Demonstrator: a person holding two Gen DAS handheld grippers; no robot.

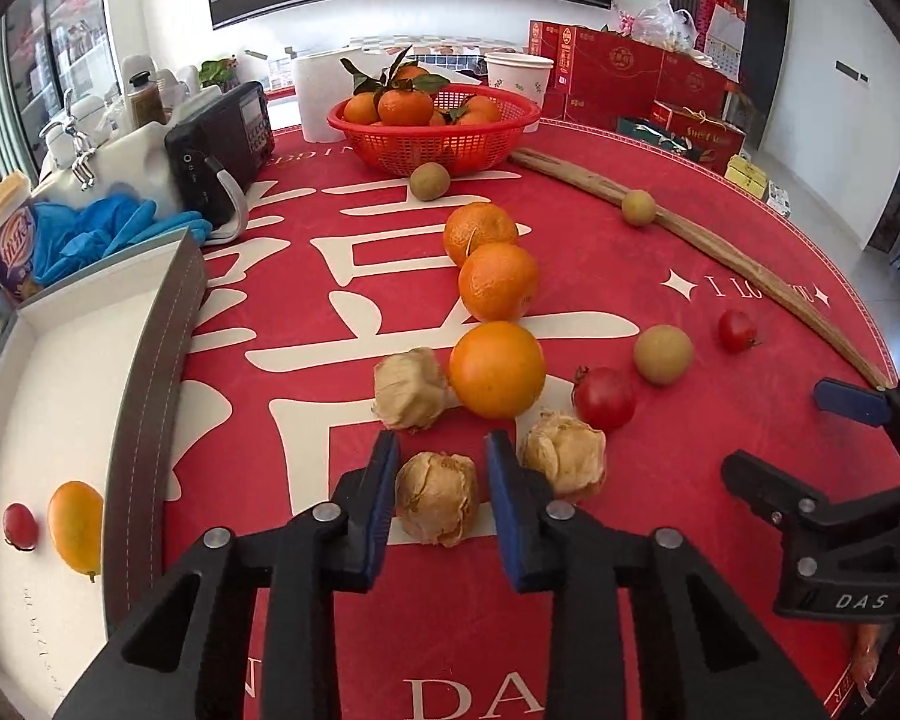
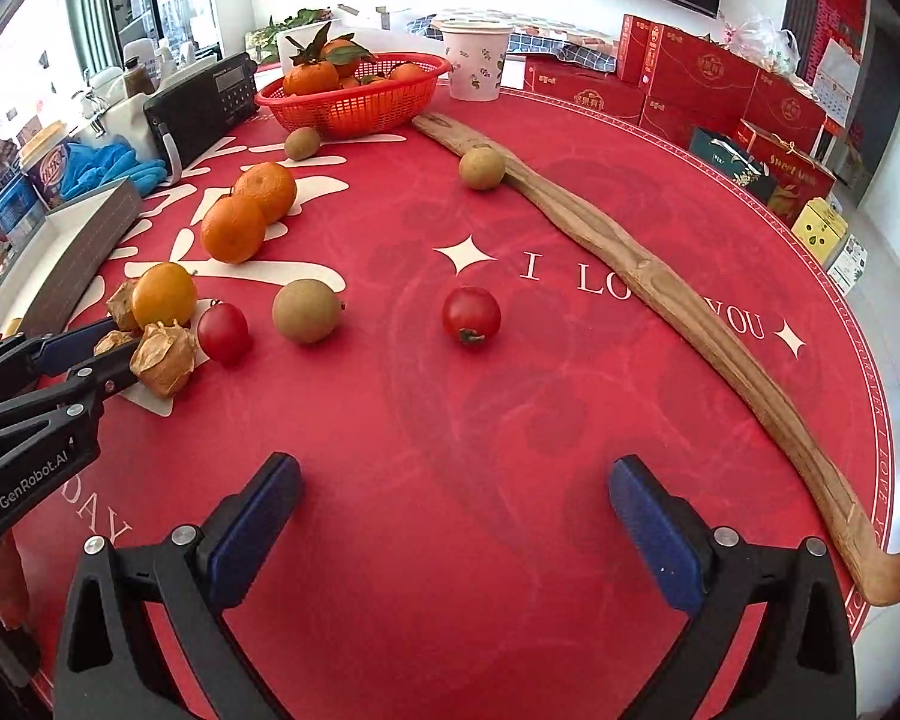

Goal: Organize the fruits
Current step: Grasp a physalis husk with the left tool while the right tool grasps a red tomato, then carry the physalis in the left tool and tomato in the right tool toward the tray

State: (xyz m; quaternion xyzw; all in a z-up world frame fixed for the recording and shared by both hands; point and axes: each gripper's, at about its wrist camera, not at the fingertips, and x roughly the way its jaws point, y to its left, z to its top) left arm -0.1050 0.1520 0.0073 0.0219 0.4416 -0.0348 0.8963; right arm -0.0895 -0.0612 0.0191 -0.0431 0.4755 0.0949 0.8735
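My left gripper (image 1: pixel 442 468) is around a husked physalis (image 1: pixel 437 498) on the red tablecloth; its pads stand just beside the husk, slightly apart from it. Two more physalis (image 1: pixel 410 387) (image 1: pixel 564 453), three oranges in a row (image 1: pixel 497 369), two cherry tomatoes (image 1: pixel 604 397) (image 2: pixel 471 313) and brown longans (image 1: pixel 663 354) lie ahead. A white box (image 1: pixel 42 420) at left holds a small tomato (image 1: pixel 19 525) and a yellow-orange fruit (image 1: pixel 76 525). My right gripper (image 2: pixel 453 516) is wide open and empty above bare cloth.
A red basket (image 1: pixel 432 126) of tangerines stands at the back, with a kiwi-like fruit (image 1: pixel 429 181) before it. A long wooden back scratcher (image 2: pixel 660 294) curves along the right. A radio (image 1: pixel 222 150), blue gloves (image 1: pixel 90 234) and a paper cup (image 1: pixel 519 81) stand behind.
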